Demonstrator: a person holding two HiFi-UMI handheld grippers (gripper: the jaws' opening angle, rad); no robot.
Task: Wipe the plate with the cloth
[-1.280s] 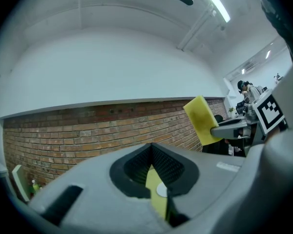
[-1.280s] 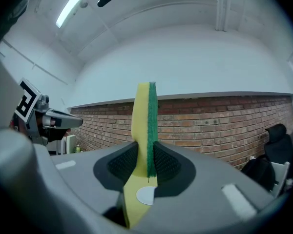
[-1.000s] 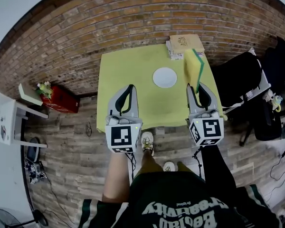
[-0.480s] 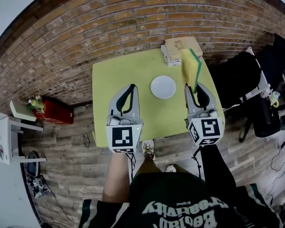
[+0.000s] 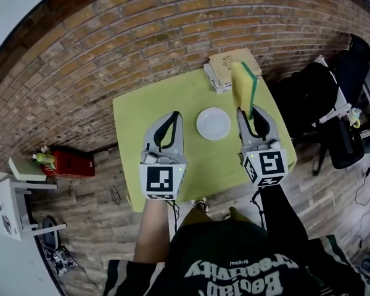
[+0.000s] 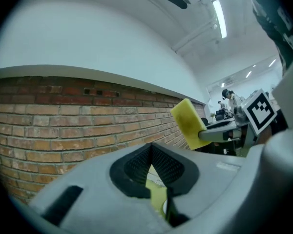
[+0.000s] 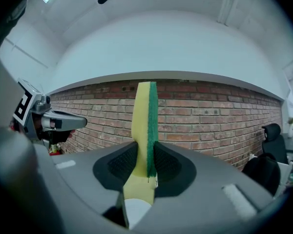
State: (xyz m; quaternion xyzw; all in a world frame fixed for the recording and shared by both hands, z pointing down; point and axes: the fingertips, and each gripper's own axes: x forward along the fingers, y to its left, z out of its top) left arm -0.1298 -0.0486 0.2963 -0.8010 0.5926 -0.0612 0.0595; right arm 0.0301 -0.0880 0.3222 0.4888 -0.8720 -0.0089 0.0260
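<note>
A round white plate lies on the yellow-green table, between my two grippers. My right gripper is just right of the plate, shut on a yellow sponge with a green scouring face that stands upright above the jaws. In the right gripper view the sponge is pinched edge-on between the dark pads. My left gripper hovers left of the plate, its jaws shut with nothing in them. The left gripper view shows the sponge off to the right.
A stack of small cardboard boxes sits on the table's far right corner. A black office chair stands right of the table. A brick wall runs behind it. A red box sits on the wooden floor at left.
Both grippers have come forward over the table and now flank the plate. The sponge stays clamped in the right gripper, and the table sits lower in the head view.
</note>
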